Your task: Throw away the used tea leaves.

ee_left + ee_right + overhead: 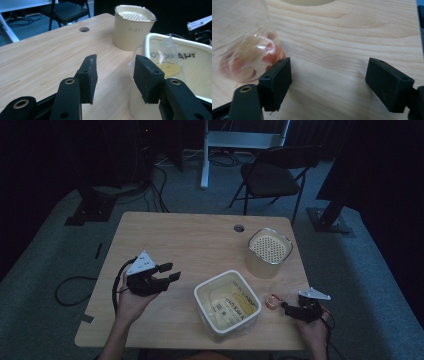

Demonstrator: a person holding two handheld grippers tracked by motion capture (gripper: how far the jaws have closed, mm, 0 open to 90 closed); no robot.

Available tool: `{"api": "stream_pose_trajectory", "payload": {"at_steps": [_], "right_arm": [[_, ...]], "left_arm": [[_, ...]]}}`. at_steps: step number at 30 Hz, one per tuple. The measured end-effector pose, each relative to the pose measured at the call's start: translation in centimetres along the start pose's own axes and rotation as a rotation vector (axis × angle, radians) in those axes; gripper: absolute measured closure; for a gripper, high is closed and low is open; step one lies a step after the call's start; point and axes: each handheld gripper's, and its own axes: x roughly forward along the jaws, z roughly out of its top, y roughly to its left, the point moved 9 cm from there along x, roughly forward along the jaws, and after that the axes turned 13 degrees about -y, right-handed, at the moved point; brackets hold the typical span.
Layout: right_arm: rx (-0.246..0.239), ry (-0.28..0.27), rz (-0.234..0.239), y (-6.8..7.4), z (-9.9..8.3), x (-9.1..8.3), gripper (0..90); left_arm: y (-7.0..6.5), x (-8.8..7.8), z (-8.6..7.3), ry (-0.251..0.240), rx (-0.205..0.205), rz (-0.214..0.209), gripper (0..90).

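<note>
My left gripper hovers over the left half of the wooden table, open with nothing between its jaws. Just to its right stands a cream square container holding a clear printed bag and something yellow. Behind it stands a cream canister with a perforated top. My right gripper lies low at the table's right front, open with bare wood between the jaws. A small clear cup with red pieces sits just beyond its left jaw.
A round cable hole lies near the table's far edge. A black folding chair and a white desk frame stand beyond the table. Cables trail over the floor at the left.
</note>
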Motion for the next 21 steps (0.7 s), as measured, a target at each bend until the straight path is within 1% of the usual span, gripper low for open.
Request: {"api": "stream_pose_trajectory", "payload": {"at_steps": [2,3,5,6,8,10,11,12,14,15,16,17,18,20,21], "right_arm": [[-0.005,0.004,0.006,0.0,0.0,-0.1,18.7],[-0.012,0.01,0.017,0.2,-0.2,-0.2,13.7],[-0.023,0.018,0.027,0.4,-0.3,-0.3,11.3],[-0.025,0.022,0.033,0.5,-0.4,-0.4,11.2],[-0.028,0.023,0.037,0.5,-0.5,-0.4,11.3],[-0.011,0.018,0.045,0.5,-0.6,-0.8,13.5],[-0.011,0.018,0.045,0.5,-0.6,-0.8,13.5],[0.015,0.006,0.062,0.5,-0.6,-1.2,13.5],[0.017,0.004,0.067,0.5,-0.7,-1.3,13.6],[0.012,0.002,0.073,0.6,-0.8,-1.4,13.5],[-0.007,0.001,0.088,0.9,-1.0,-1.7,13.4],[-0.007,0.001,0.088,0.9,-1.0,-1.7,13.4],[-0.023,-0.012,0.108,1.2,-1.0,-1.9,13.4],[-0.025,-0.016,0.114,1.4,-1.0,-2.0,13.4],[-0.03,-0.03,0.127,1.6,-0.9,-2.1,13.5]], "left_arm": [[0.3,0.0,-0.2,-0.003,-0.003,0.006,54.2],[0.5,0.0,-0.4,-0.004,-0.006,0.012,54.1],[0.6,0.0,-0.6,-0.003,-0.008,0.016,54.1],[0.9,0.1,-0.9,0.0,-0.014,0.025,54.1],[1.1,0.1,-1.1,0.003,-0.019,0.028,54.1],[1.3,0.2,-1.6,0.015,-0.026,0.026,53.9],[1.3,0.2,-1.6,0.015,-0.026,0.026,53.6],[1.4,0.2,-1.7,0.019,-0.029,0.027,53.7],[1.5,0.1,-1.9,0.018,-0.036,0.031,53.6],[1.7,0.1,-2.1,0.02,-0.039,0.034,53.7],[1.7,0.0,-2.2,0.021,-0.041,0.037,53.7],[1.8,0.0,-2.3,0.02,-0.044,0.039,53.7],[1.9,-0.1,-2.4,0.022,-0.048,0.04,53.6],[2.0,-0.1,-2.6,0.024,-0.05,0.043,53.6],[2.0,-0.1,-2.7,0.024,-0.054,0.043,53.6]]}}
